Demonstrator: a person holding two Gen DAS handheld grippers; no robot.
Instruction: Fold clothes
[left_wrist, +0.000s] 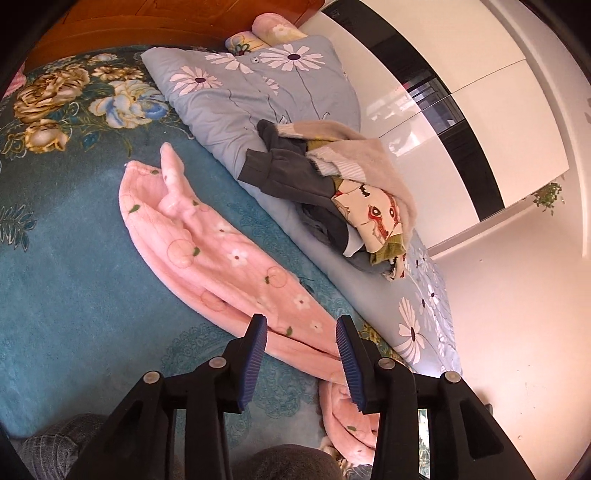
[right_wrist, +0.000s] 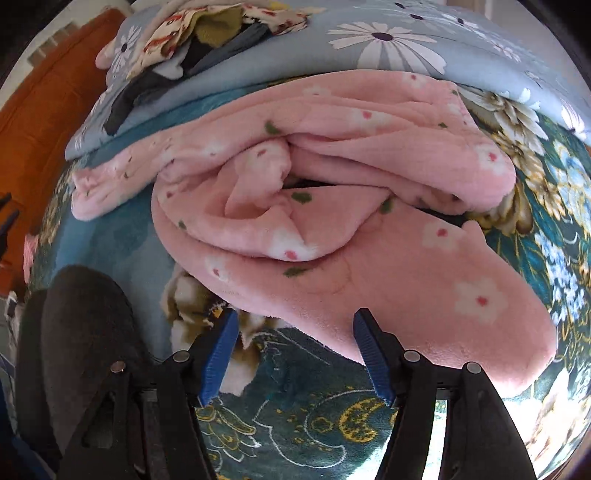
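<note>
On the left lies the teal bedspread (left_wrist: 66, 266) with big printed flowers, and it covers most of the bed. A wooden headboard (left_wrist: 92, 22) stands at the far left side.

In the middle of the bedspread lies the pink fleece garment (left_wrist: 207, 251), printed with small white flowers and green leaves. In the left wrist view it is a long, partly folded band that goes from the far left to the near right, and its near end bunches up at the edge of the bed.

The left gripper (left_wrist: 302, 334) hangs above the near part of this garment. Its blue pads stand partly apart and nothing is between them.

To the right of the pink garment lies a grey-blue quilt (left_wrist: 229, 99) with white daisies, folded along the right side of the bed. On it rests a pile of clothes (left_wrist: 332, 195), dark grey, beige and a cream printed piece. Farther right are glossy white wardrobe doors (left_wrist: 480, 122).

In the right wrist view the pink garment (right_wrist: 332, 206) is seen close, in thick rolled folds. The right gripper (right_wrist: 295, 325) points down at its near edge. Its jaws are wide and empty, and the right finger (right_wrist: 369, 347) is just beside the fleece hem. At the left, a dark grey cloth (right_wrist: 85, 325) is near the gripper.
</note>
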